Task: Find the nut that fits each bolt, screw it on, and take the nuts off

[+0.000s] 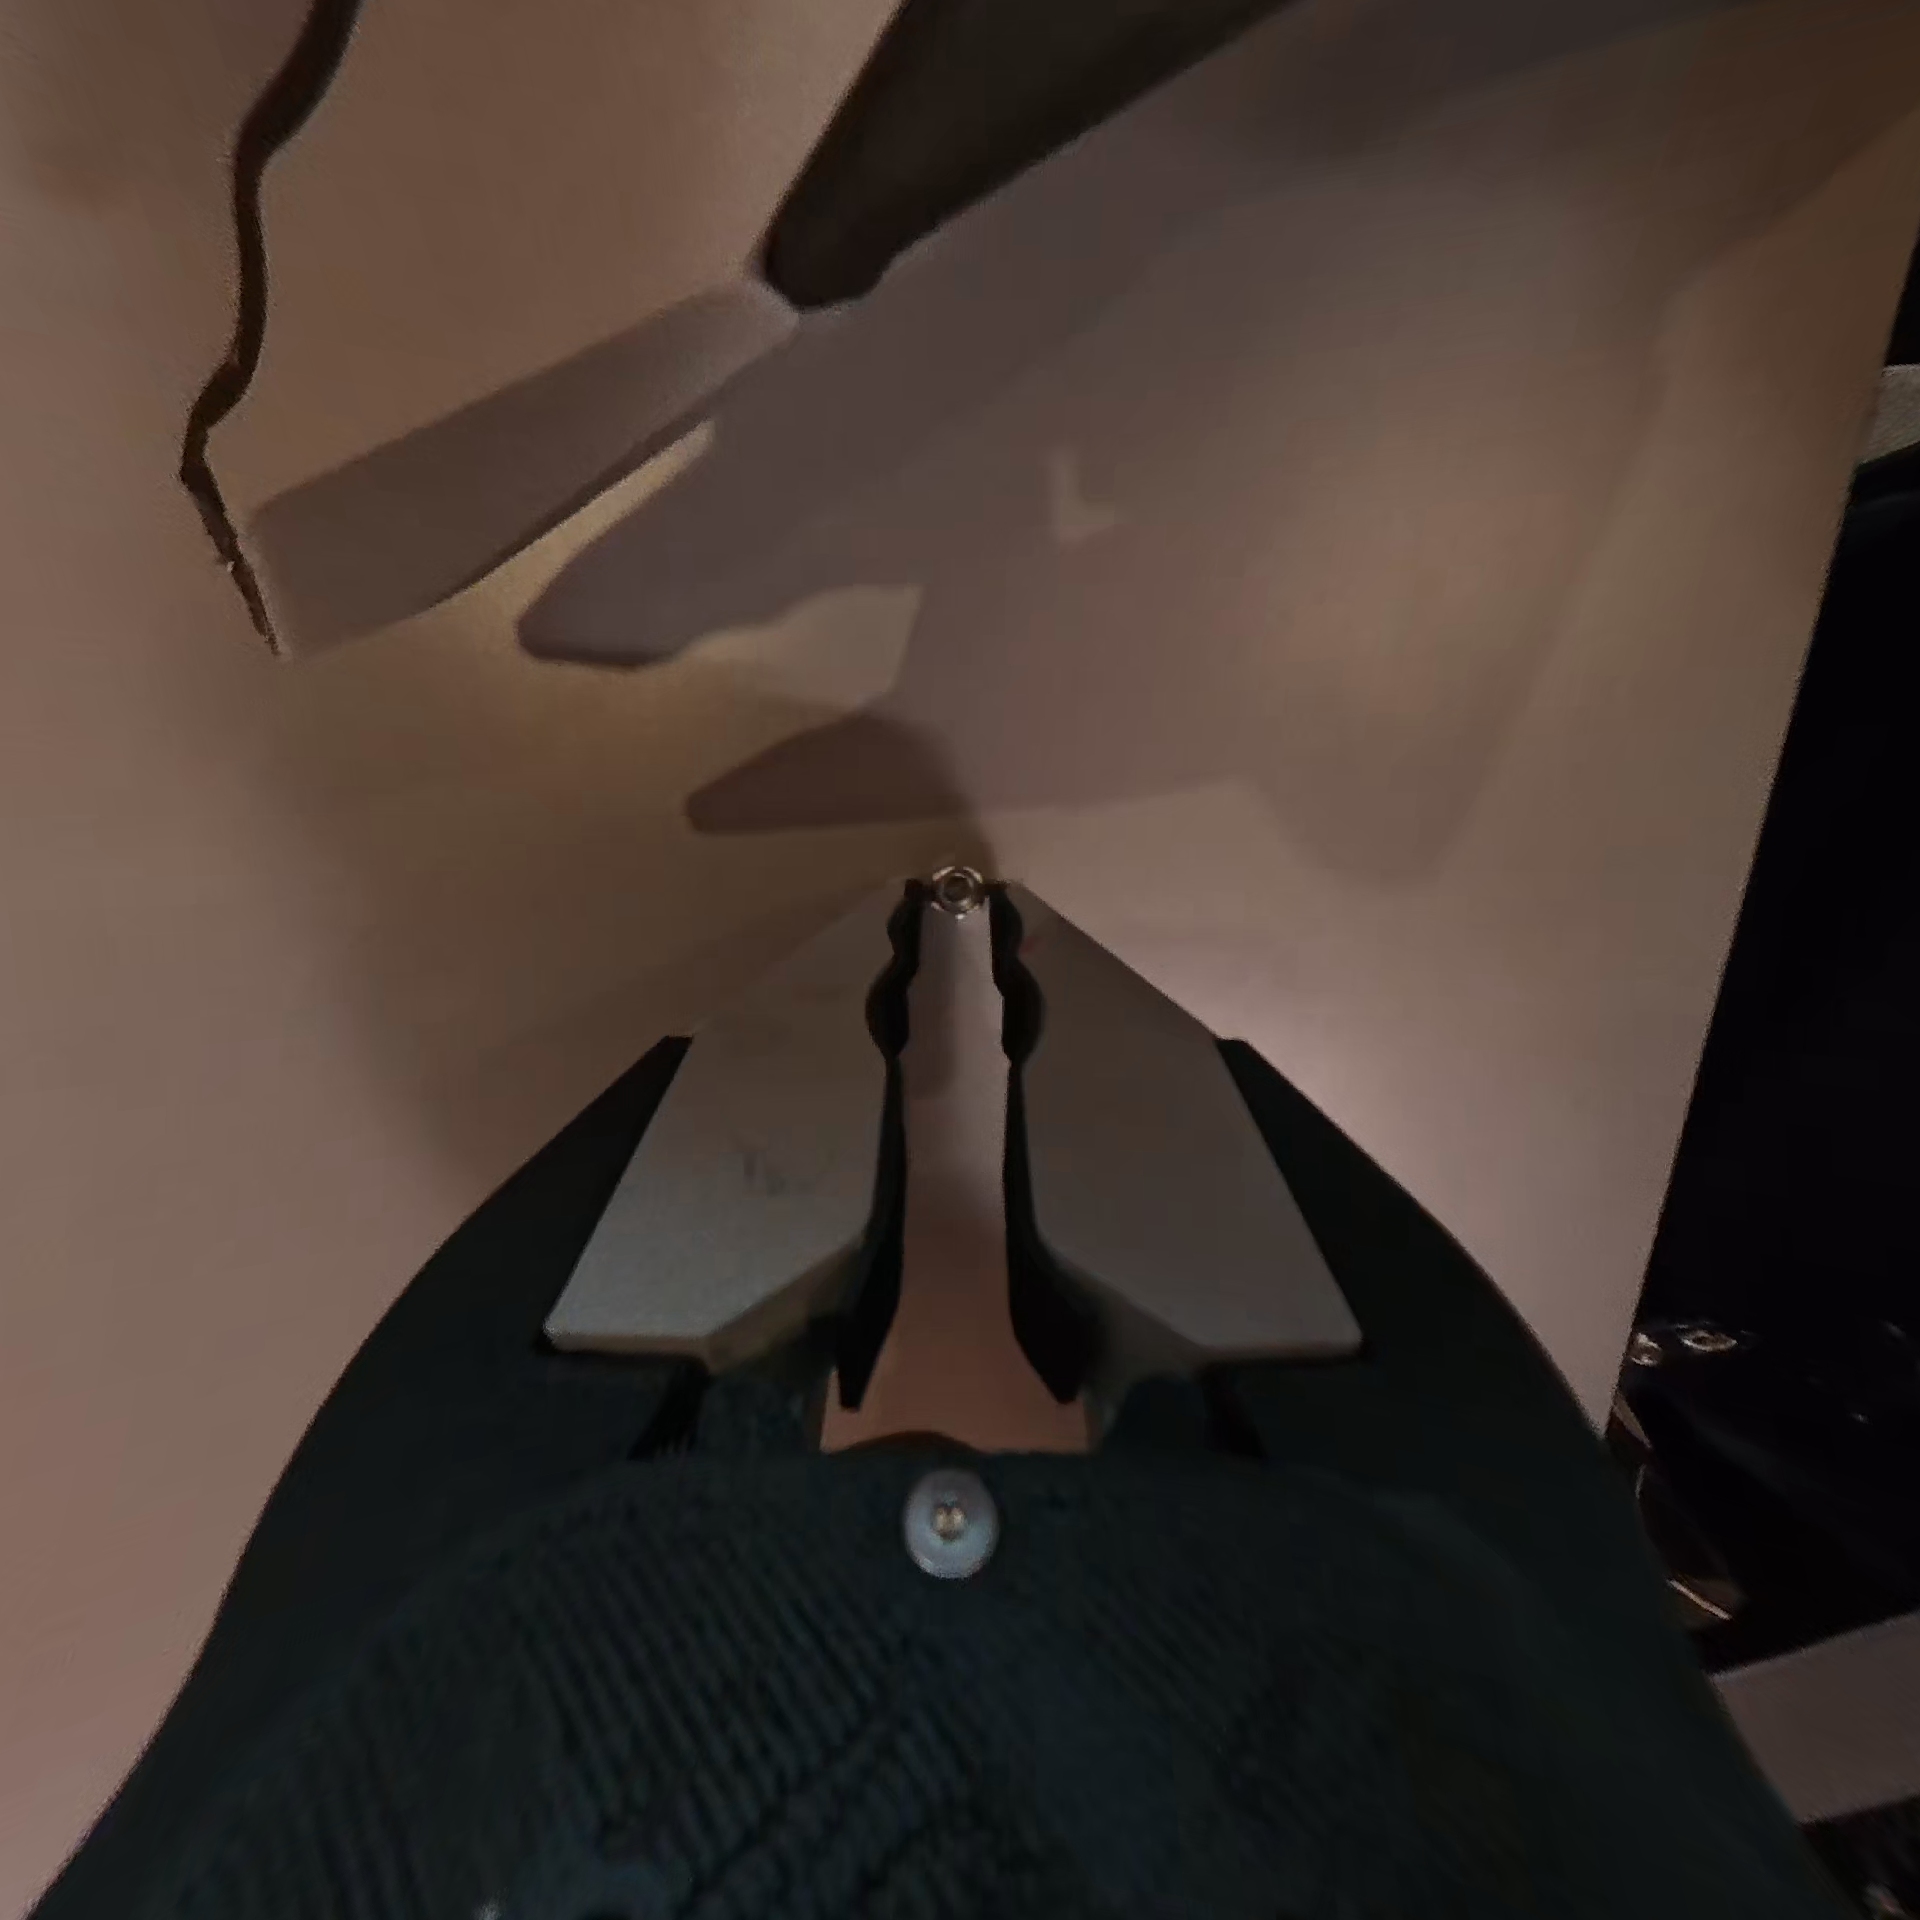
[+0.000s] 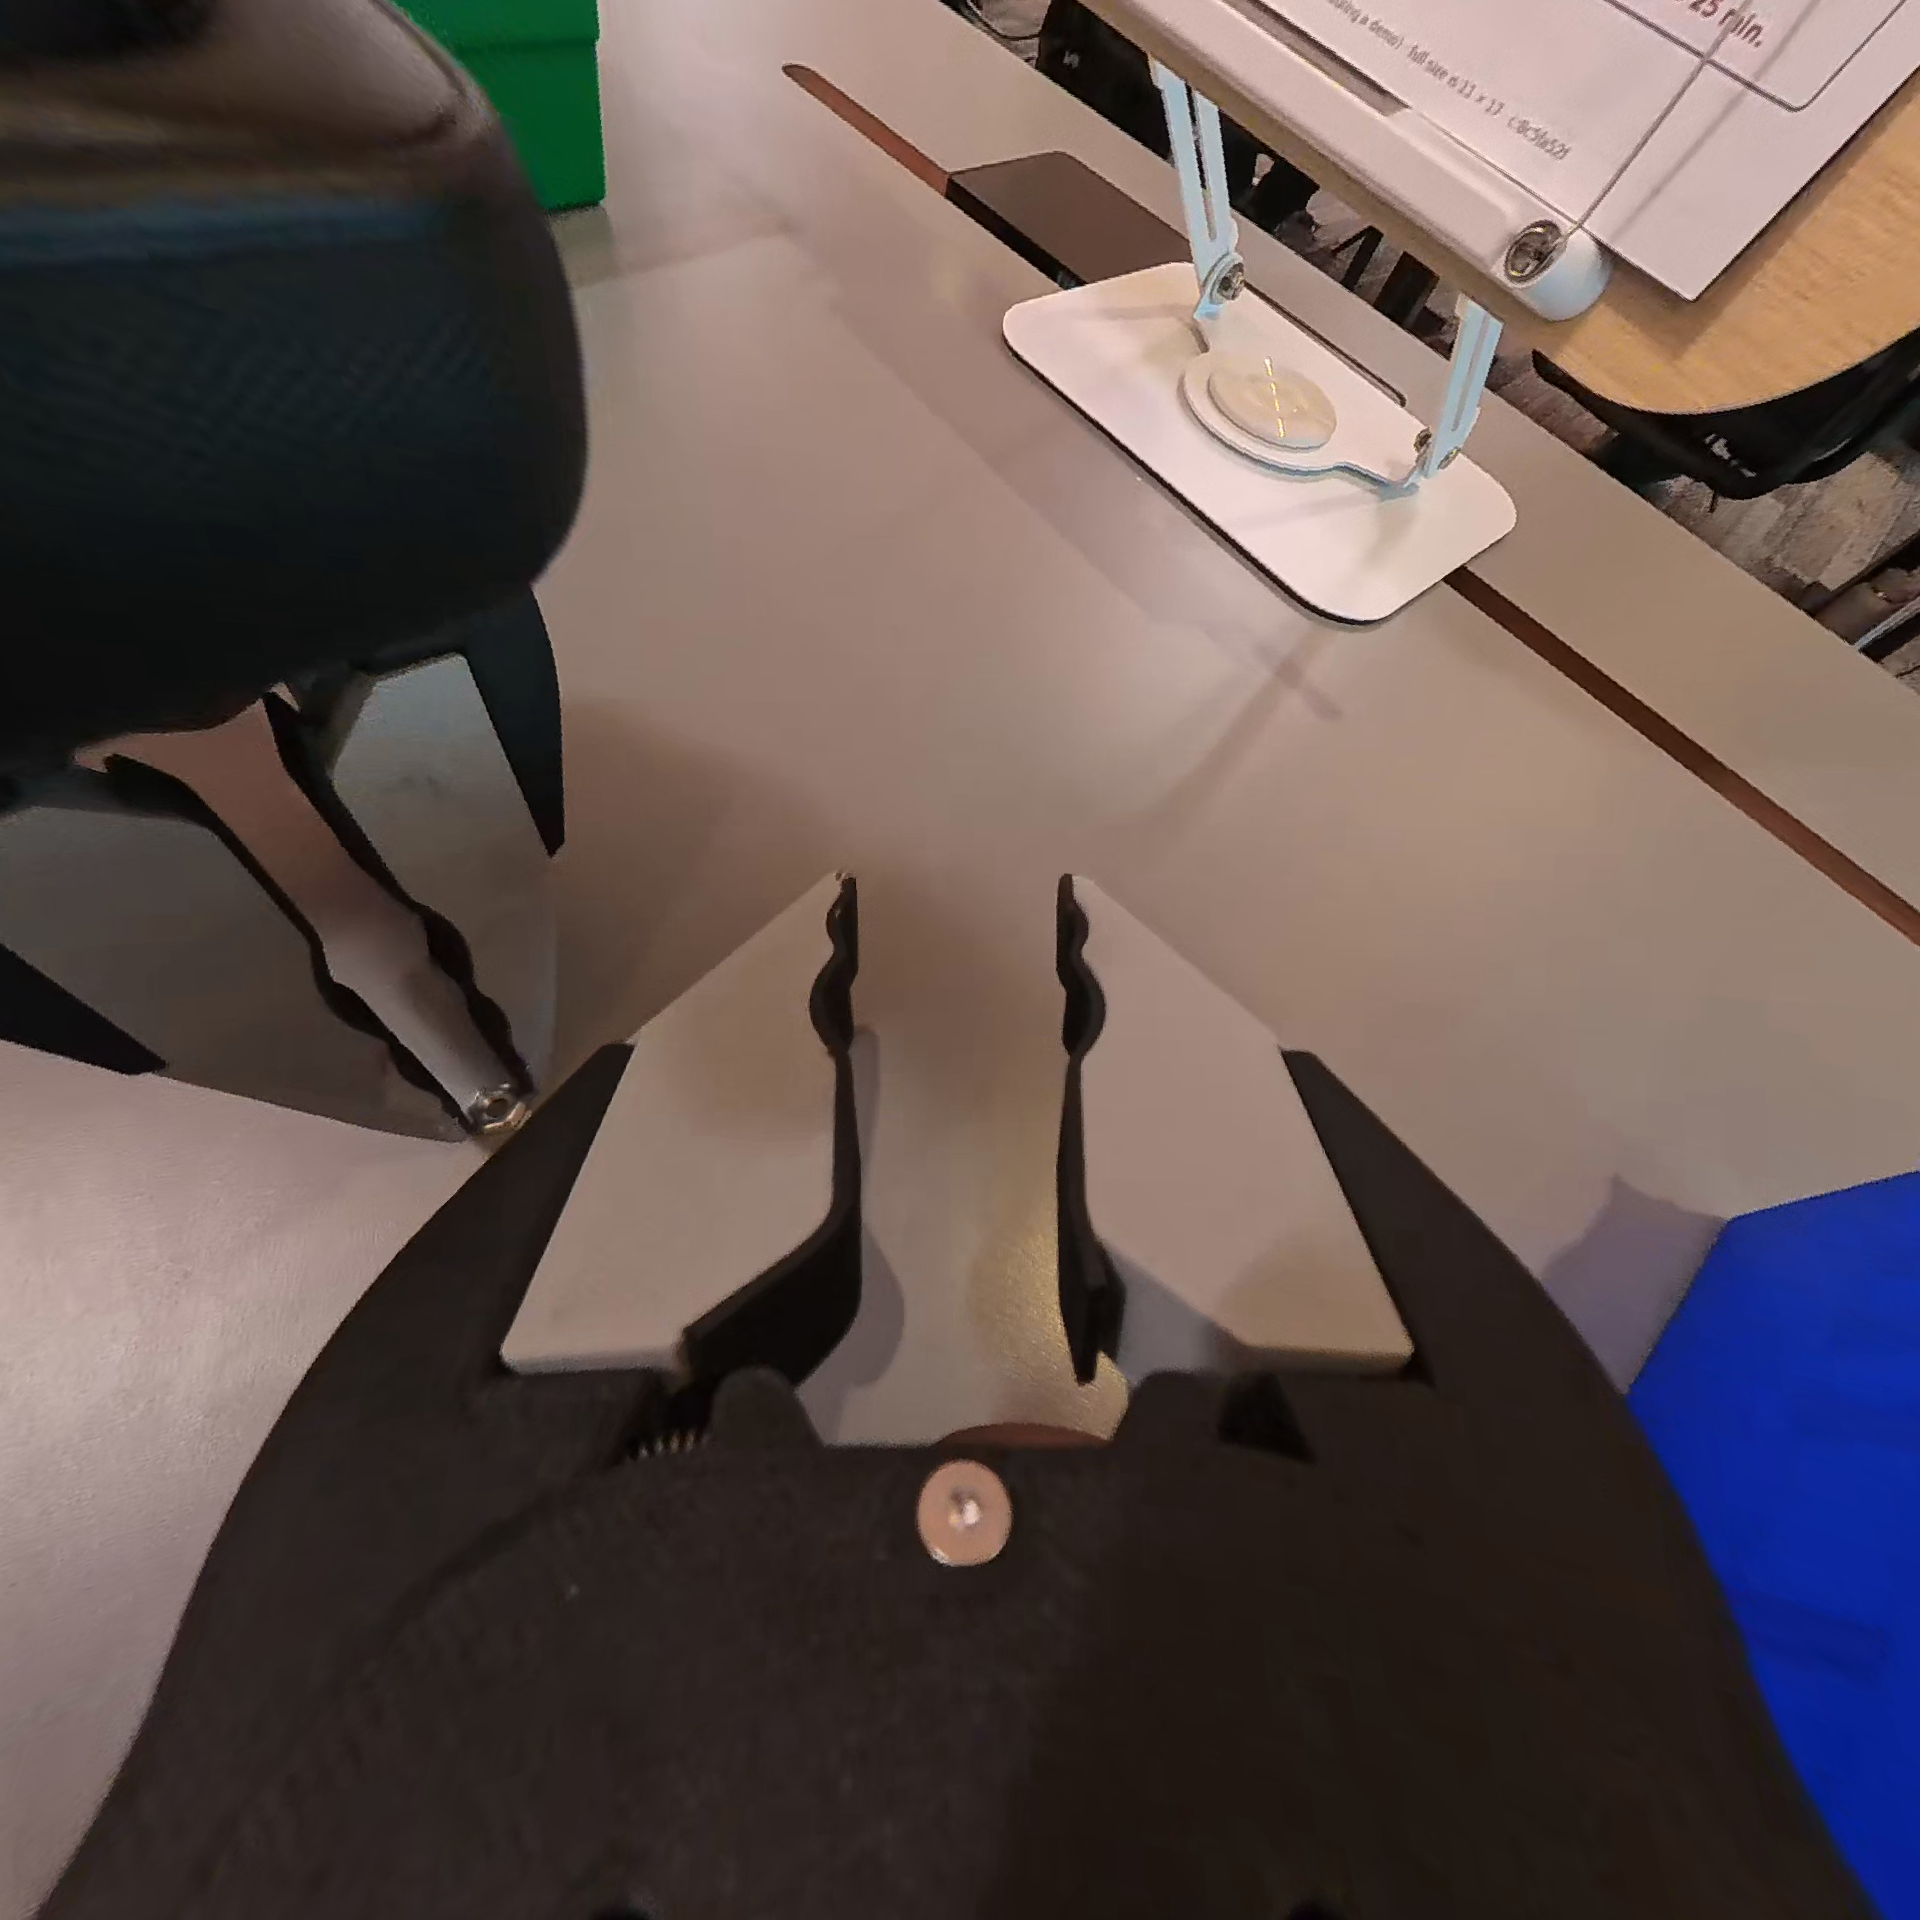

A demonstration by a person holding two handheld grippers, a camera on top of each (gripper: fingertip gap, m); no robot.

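My left gripper (image 1: 957, 902) is shut on a small silver nut (image 1: 955, 889), pinched at the very fingertips just above the beige table (image 1: 1351, 623). The right wrist view shows the same nut (image 2: 495, 1110) in the left gripper (image 2: 488, 1096) at the left, close to the table top. My right gripper (image 2: 956, 904) is open and empty, hovering over the table (image 2: 935, 675) beside the left one. One of its fingers (image 1: 499, 488) shows at the upper left of the left wrist view. No bolt is in view.
A white stand (image 2: 1257, 436) holding a white board stands at the table's far right. A black slab (image 2: 1060, 208) lies behind it, a green box (image 2: 540, 94) at the back left, a blue object (image 2: 1787, 1455) at the near right. A dark container (image 1: 1766, 1351) sits past the table's right edge.
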